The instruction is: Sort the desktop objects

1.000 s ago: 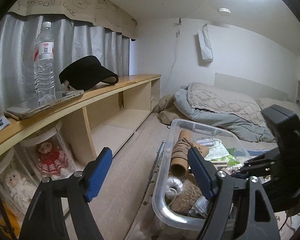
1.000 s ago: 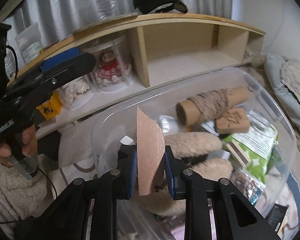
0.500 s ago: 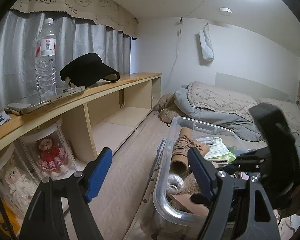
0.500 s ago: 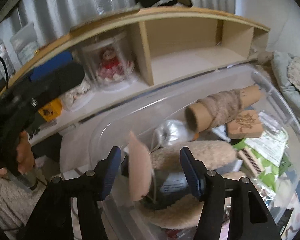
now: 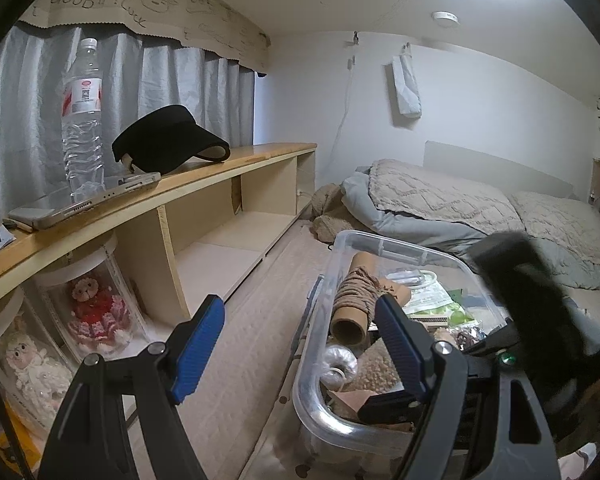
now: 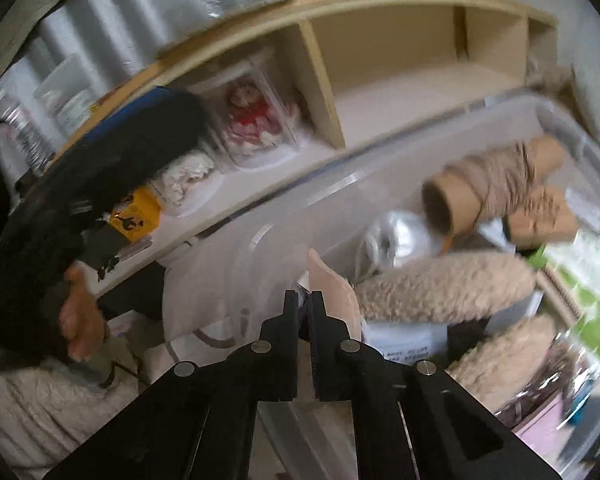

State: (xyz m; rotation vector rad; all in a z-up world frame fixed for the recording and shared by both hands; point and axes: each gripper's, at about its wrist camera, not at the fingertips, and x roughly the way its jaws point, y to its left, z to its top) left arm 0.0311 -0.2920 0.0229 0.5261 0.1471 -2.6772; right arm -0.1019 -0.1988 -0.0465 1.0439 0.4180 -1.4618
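Observation:
A clear plastic bin (image 6: pixel 380 176) holds several sorted things: a twine-wrapped cardboard tube (image 6: pixel 496 184), a small wooden block (image 6: pixel 540 220) and fleece pieces (image 6: pixel 440 288). My right gripper (image 6: pixel 304 304) is shut with nothing between its fingers, tips low at the bin's near end. A tan card (image 6: pixel 332 292) leans in the bin right beside them. In the left wrist view my left gripper (image 5: pixel 300 344) hangs open and empty over the floor left of the bin (image 5: pixel 312 400). The tube (image 5: pixel 356 300) and the right gripper (image 5: pixel 380 406) show inside the bin.
A wooden shelf (image 5: pixel 204 184) runs along the left with a water bottle (image 5: pixel 82 120), a black visor (image 5: pixel 168 144) and a tablet (image 5: pixel 88 204) on top. Dolls under clear domes (image 5: pixel 92 312) stand below. A bed with quilts (image 5: pixel 460 208) lies behind the bin.
The right gripper opened, dropped the tan card into the bin, then shut empty and tipped further down. The left gripper has kept still and open.

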